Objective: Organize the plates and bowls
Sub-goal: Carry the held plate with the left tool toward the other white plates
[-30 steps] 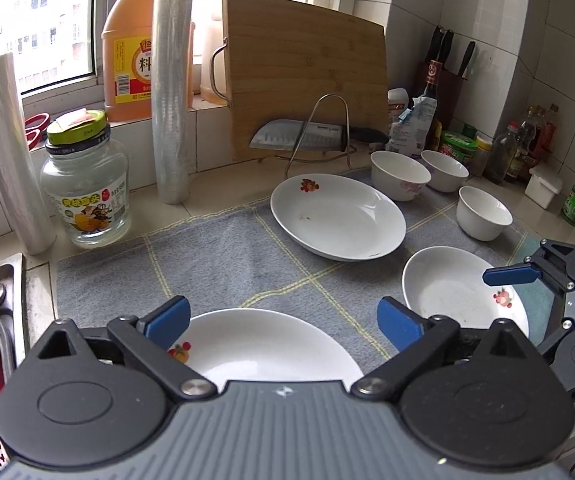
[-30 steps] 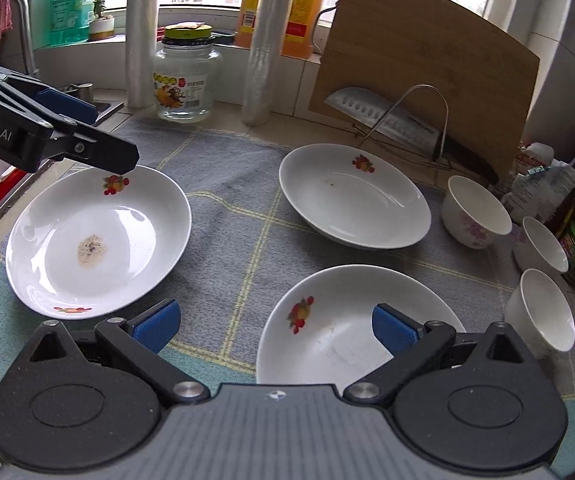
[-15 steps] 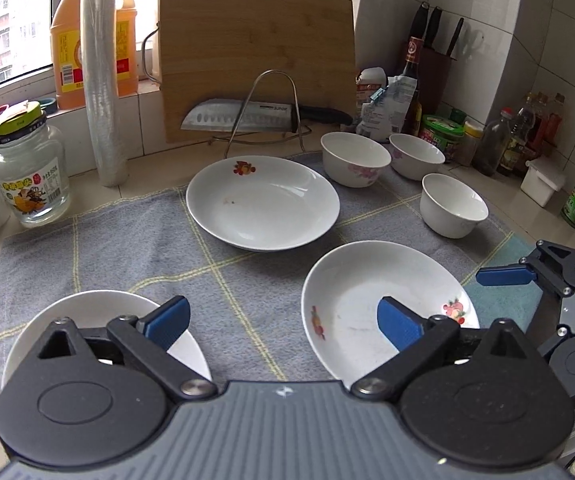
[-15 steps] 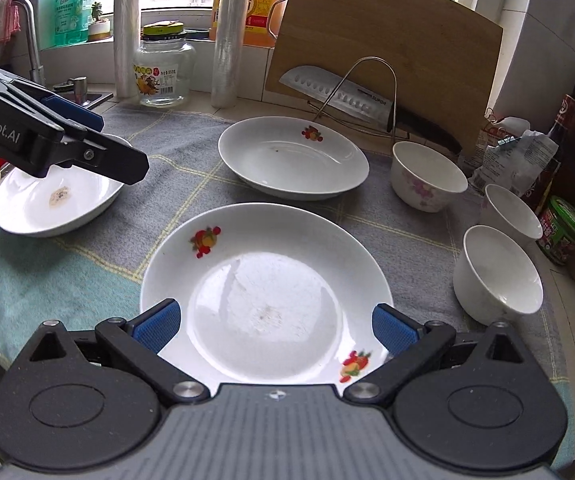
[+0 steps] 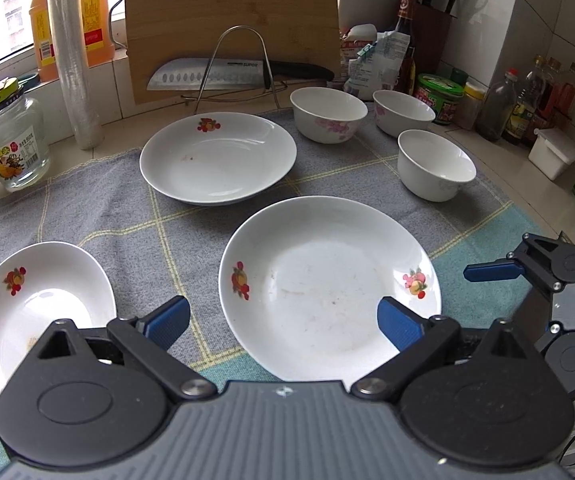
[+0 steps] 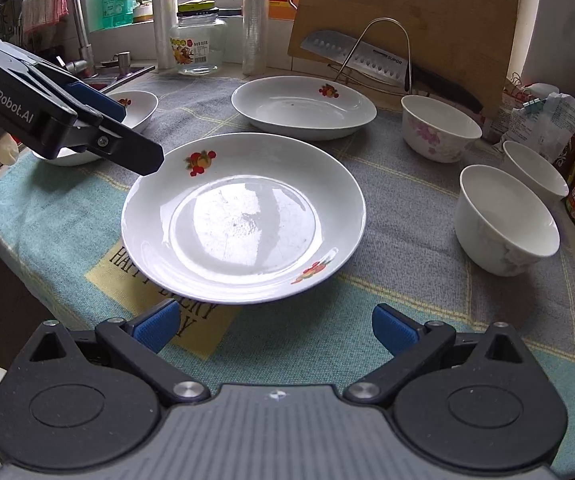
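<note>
Here, in the left wrist view, your left gripper (image 5: 283, 322) hangs with its jaws spread wide and nothing between them, aimed at the near plate (image 5: 329, 288), which lies flat at 12 o'clock just ahead of the fingertips. A second plate (image 5: 35, 312) sits at 9 o'clock and a third plate (image 5: 217, 158) further off at 11. Three bowls (image 5: 435, 164) cluster at 1 o'clock, all apart, so nothing is stacked yet. Your right gripper (image 5: 491, 272) shows at 3 o'clock.

In the right wrist view, that gripper's jaws are likewise spread and empty, squared up to the near plate's closest rim, likely for a rim pinch. The left gripper reaches in from 10 o'clock above the plate's far edge.

Everything rests on a checked cloth (image 6: 399, 224) over a tiled counter, which should stop sliding. Behind stand a cutting board (image 6: 411, 12), a cleaver (image 6: 357, 56) on a wire rack, a glass jar (image 6: 197, 42) and a sink tap (image 6: 79, 20).
</note>
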`<state>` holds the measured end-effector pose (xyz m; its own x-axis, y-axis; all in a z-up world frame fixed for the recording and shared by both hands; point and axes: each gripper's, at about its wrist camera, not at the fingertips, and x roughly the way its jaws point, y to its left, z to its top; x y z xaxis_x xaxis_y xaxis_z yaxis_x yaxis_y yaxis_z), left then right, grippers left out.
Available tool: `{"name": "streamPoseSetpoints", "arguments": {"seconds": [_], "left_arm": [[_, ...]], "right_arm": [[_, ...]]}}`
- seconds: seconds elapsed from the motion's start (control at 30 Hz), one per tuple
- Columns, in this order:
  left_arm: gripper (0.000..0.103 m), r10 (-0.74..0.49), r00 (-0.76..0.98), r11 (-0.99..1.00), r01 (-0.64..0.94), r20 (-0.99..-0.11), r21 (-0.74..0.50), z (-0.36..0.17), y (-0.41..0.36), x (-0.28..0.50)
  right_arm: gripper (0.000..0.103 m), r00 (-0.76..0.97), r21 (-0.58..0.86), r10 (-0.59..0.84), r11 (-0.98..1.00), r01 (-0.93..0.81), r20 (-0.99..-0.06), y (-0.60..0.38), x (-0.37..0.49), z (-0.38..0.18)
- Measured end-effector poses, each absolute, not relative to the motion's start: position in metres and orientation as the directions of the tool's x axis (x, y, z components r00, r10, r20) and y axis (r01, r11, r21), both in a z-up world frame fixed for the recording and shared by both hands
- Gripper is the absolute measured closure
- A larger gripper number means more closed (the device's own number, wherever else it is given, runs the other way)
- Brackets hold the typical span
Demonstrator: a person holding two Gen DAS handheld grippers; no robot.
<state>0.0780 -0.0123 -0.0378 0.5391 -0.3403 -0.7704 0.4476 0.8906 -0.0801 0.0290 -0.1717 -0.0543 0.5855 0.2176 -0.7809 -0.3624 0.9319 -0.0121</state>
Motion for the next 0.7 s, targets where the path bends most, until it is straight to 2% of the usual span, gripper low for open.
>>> {"name": "streamPoseSetpoints", "arguments": {"seconds": [0.17, 0.43, 0.7], "left_arm": [[0.004, -0.354, 0.514, 0.884, 0.457, -0.781, -0.1, -0.046, -0.015, 0.084], [0.004, -0.338, 0.494, 0.87, 0.488, -0.801, -0.067, -0.053, -0.016, 0.101], [0.004, -0.325, 0.431, 0.823, 0.567, -0.841, -0.027, -0.061, -0.03, 0.125]], "right_arm": [[0.0, 0.564, 0.005, 0.229, 0.929, -0.37, -0.793, -0.168, 0.034, -0.068], [0.0, 0.566, -0.038, 0.232, 0.905, -0.425, -0.791, -0.149, 0.04, -0.079], [0.0, 0.583, 0.0, 0.277, 0.903, -0.429, -0.764, -0.149, 0.044, -0.083]]}}
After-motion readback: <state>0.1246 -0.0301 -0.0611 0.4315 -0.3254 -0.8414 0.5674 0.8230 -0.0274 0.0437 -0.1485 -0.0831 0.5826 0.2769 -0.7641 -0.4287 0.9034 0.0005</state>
